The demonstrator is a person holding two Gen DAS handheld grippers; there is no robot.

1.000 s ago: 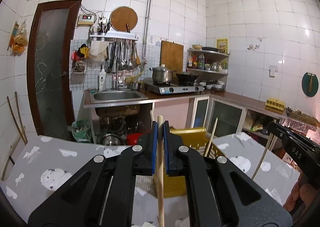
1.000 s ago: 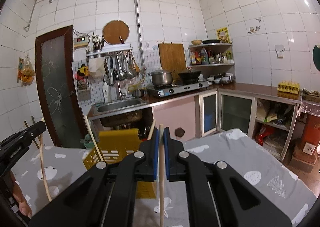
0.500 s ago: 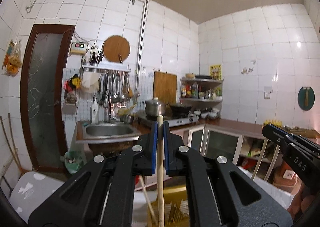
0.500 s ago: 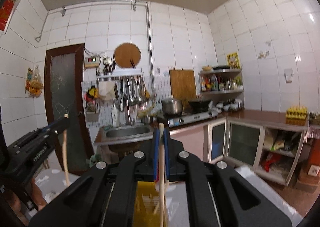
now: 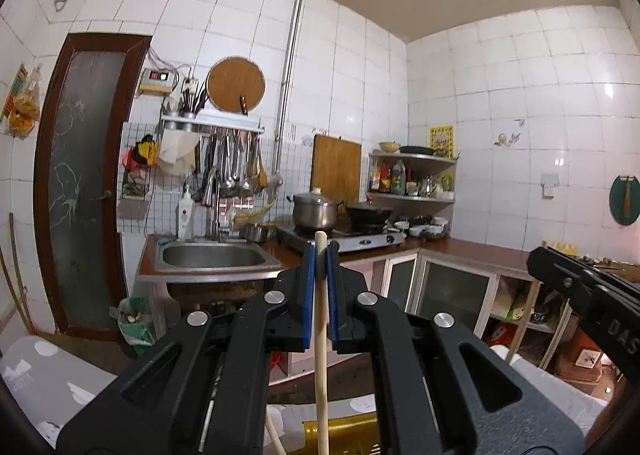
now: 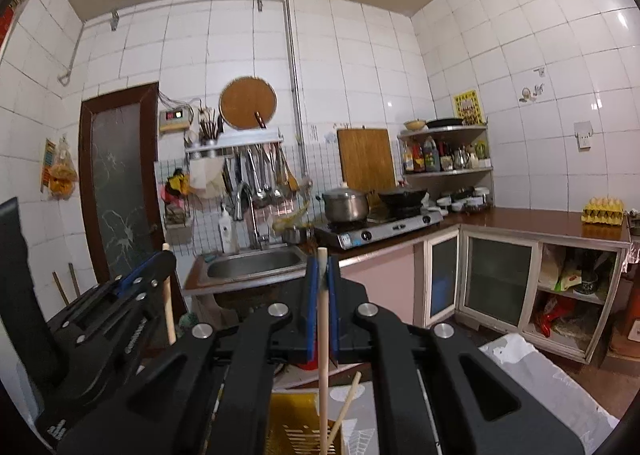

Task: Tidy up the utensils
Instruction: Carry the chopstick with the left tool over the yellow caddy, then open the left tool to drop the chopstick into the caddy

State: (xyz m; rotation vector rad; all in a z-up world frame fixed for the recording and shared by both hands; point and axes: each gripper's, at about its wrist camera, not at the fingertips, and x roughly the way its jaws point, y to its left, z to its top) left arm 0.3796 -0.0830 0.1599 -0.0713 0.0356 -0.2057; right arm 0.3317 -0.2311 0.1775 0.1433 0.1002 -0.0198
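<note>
My left gripper (image 5: 320, 257) is shut on a pale wooden stick (image 5: 321, 355) that stands upright and hangs down over a yellow slotted basket (image 5: 348, 435) at the bottom edge. My right gripper (image 6: 322, 269) is shut on a second upright wooden stick (image 6: 323, 359), whose lower end reaches the yellow basket (image 6: 294, 423). Another stick (image 6: 347, 401) leans inside that basket. Each gripper shows in the other's view: the left gripper (image 6: 158, 261) at the left with its stick (image 6: 168, 295), and the right gripper (image 5: 538, 257) at the right edge.
A table under a grey cloth with white patches (image 6: 540, 375) lies below both grippers. Beyond it run a counter with a steel sink (image 5: 212, 257), a gas stove with a pot (image 5: 314, 211), glass-fronted cabinets (image 6: 496, 279) and a dark door (image 5: 80, 183).
Both grippers have risen and both views have tilted upward. The basket and table have dropped to the bottom edge. Each gripper still clamps its stick.
</note>
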